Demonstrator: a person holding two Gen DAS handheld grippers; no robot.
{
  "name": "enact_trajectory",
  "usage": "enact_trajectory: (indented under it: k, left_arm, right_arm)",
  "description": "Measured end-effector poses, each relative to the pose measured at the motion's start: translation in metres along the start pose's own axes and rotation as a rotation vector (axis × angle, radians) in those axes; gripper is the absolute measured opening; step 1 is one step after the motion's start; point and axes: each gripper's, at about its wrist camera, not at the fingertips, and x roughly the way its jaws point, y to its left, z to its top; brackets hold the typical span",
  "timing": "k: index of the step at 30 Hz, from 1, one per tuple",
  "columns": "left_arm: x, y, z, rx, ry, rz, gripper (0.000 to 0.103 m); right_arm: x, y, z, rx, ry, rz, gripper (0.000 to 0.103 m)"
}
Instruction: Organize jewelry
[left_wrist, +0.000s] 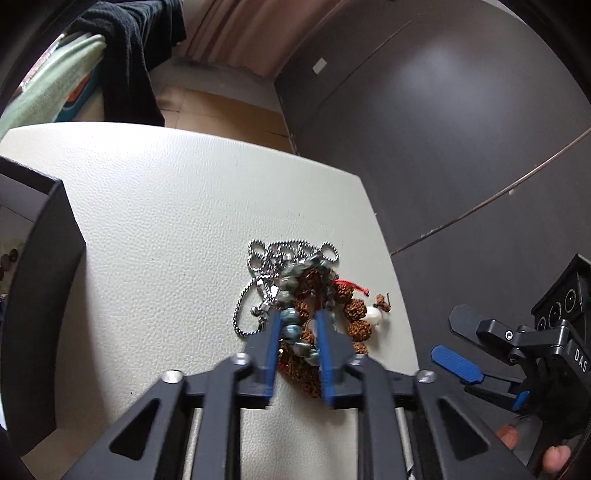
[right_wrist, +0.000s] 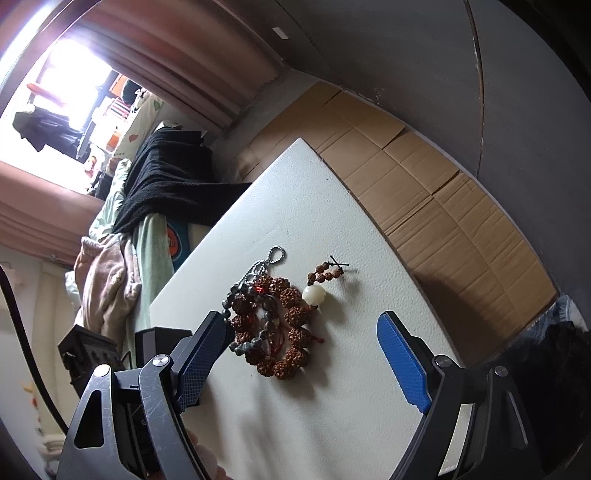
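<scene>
A jewelry pile lies on the white table (left_wrist: 166, 206): a silver ball chain (left_wrist: 273, 254), a grey-blue stone bead bracelet (left_wrist: 291, 288), and a brown seed bead bracelet (left_wrist: 354, 314) with a white bead (left_wrist: 373, 315). My left gripper (left_wrist: 297, 317) is down over the pile, its blue fingers (left_wrist: 273, 339) partly closed around the grey-blue bracelet. My right gripper (right_wrist: 295, 325) is wide open, hovering at the near side of the pile (right_wrist: 273, 321), and also shows in the left wrist view (left_wrist: 456, 363).
A black box (left_wrist: 33, 295) stands on the table's left. The table's right edge (left_wrist: 391, 266) is close to the pile. Dark cabinet doors (left_wrist: 461, 129), cardboard on the floor (right_wrist: 443, 206), and clothes on a bed (right_wrist: 159, 184) surround the table.
</scene>
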Motion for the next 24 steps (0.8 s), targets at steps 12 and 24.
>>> enact_trajectory:
  k: [12,24]
  left_arm:
    - [-0.051,0.003,-0.001,0.016,-0.087,-0.079,0.010]
    - [-0.086,0.005,-0.009,0.024,-0.143,-0.088,0.010]
  right_arm:
    - [0.040,0.015,-0.011,-0.063,0.099,-0.066,0.064]
    - [0.063,0.033,-0.015,-0.149,0.073,-0.151,0.020]
